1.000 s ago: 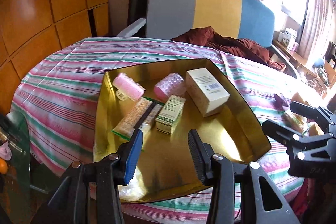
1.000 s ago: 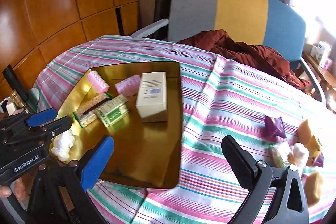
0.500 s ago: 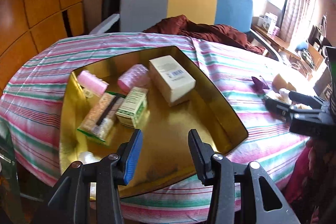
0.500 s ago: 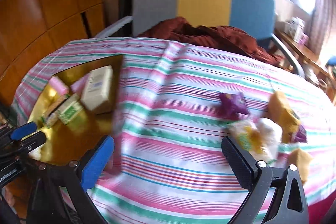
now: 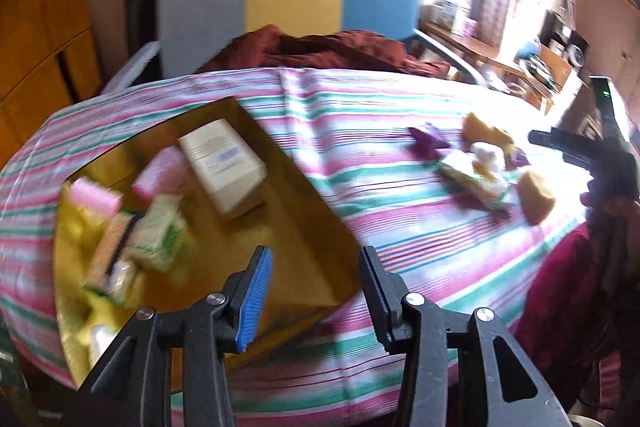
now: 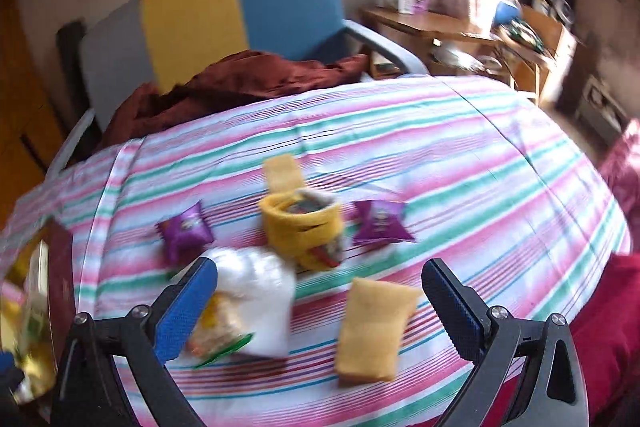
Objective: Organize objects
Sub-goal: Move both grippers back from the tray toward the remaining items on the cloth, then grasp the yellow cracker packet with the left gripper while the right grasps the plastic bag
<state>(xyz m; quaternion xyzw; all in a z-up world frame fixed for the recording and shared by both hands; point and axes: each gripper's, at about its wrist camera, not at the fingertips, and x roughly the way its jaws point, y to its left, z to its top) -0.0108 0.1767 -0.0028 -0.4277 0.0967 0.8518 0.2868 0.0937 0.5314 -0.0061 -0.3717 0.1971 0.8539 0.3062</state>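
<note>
Left wrist view: my left gripper point(image 5: 316, 291) hangs released over the near corner of the shallow gold metal tray point(image 5: 304, 227). In it I count 1 cream cardboard box point(image 5: 222, 163), 2 pink hair rollers point(image 5: 96, 197), 1 green-and-white carton point(image 5: 158, 233) and 1 clear snack bag point(image 5: 106, 259), all blurred.

Right wrist view: my right gripper point(image 6: 320, 301) is spread wide, empty, over the striped pink-green-white tablecloth point(image 6: 460, 163) on the desk. There lie 2 purple sachets point(image 6: 185, 231), 2 tan packets point(image 6: 374, 331), 1 yellow pouch point(image 6: 304, 231) and 1 white plastic bag point(image 6: 256, 303). Behind stands a grey-yellow-blue chair point(image 6: 224, 7).
</note>
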